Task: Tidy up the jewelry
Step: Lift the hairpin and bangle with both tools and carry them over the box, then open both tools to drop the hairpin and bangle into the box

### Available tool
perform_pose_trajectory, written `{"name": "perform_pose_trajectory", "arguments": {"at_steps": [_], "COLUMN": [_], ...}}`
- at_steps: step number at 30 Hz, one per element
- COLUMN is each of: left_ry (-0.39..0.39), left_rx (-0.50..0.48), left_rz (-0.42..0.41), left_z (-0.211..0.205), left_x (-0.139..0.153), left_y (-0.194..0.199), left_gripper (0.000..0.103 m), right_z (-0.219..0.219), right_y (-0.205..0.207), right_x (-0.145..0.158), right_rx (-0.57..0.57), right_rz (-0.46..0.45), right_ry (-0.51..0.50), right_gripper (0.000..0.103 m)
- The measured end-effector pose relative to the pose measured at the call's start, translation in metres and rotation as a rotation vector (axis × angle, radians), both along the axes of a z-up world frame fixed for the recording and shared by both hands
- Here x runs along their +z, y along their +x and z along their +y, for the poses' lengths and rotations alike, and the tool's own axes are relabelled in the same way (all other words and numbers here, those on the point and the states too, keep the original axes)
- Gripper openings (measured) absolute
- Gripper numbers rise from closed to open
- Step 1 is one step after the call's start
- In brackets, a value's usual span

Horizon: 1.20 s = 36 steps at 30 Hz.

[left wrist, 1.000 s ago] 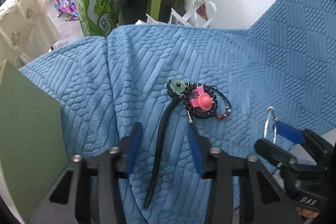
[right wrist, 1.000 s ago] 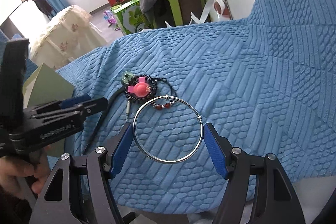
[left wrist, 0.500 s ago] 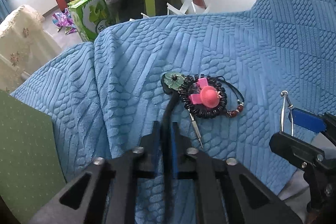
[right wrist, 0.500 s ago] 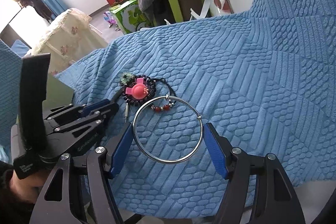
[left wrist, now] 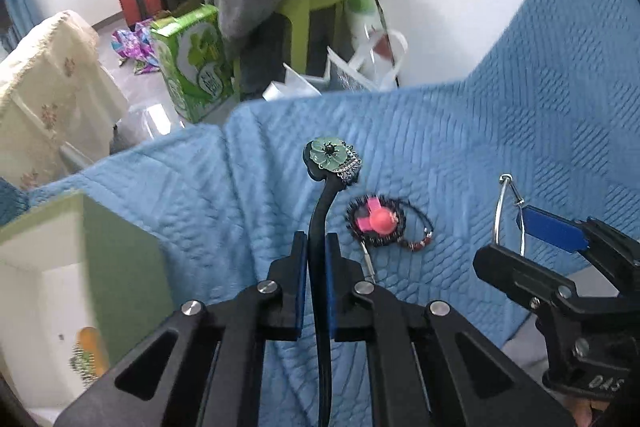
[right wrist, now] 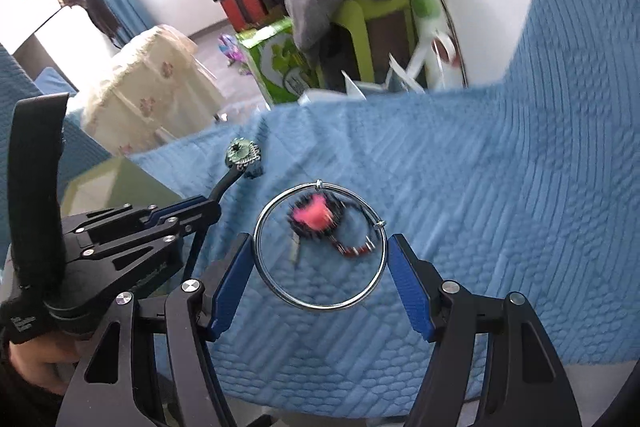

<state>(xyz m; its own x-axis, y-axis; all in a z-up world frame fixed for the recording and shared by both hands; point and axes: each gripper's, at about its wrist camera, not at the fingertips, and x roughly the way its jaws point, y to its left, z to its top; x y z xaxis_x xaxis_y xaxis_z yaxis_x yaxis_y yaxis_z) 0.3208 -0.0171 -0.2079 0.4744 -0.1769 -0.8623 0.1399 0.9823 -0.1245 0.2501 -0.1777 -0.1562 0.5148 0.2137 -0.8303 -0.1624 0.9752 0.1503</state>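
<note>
Hairpin [left wrist: 320, 227] lifted off blanket [left wrist: 460, 131], left gripper [left wrist: 316, 259] clamped; right gripper [right wrist: 320, 259] grips ring [right wrist: 320, 247].

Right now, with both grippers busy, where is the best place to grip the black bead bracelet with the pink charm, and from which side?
Grip the bead bracelet across its beaded rim, coming from above. It lies flat on the blue cover, so a side approach finds little edge. Probably choose the rim away from the pink charm and the thin cord, which could snag.
</note>
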Motion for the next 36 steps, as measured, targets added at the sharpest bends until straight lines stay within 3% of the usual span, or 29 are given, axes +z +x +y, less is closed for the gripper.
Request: {"name": "perform_pose_trajectory", "arguments": {"at_steps": [12, 17, 22, 29, 36], "left_ry": [-0.069, -0.047, -0.051, -0.074, -0.099], "left_rx": [0.070, 0.139, 0.207, 0.278, 0.325], "left_rz": [-0.166, -0.212, -0.157, -0.029, 0.044], "left_z": [0.092, 0.148, 0.197, 0.236, 0.252], "left_x": [0.140, 0.174, 0.159, 0.082, 0.033], "left_y": [-0.032, -0.055, -0.076, -0.099, -0.108], "left_gripper": [0.005, 0.006, 0.006, 0.006, 0.006], "right_z": [0.076, 0.124, 0.179, 0.222, 0.237], "right_y": [0.001, -0.005, -0.011, -0.018, -0.026], "right_x": [0.100, 0.121, 0.101, 0.036, -0.003], "right_rx": [0.117, 0.210, 0.320, 0.382, 0.381], "right_rz": [-0.156, -0.185, -0.133, 0.013, 0.081], "right_ry": [-0.007, -0.005, -0.002, -0.026, -0.071], "right_gripper": [0.066, 0.066, 0.066, 0.066, 0.066]}}
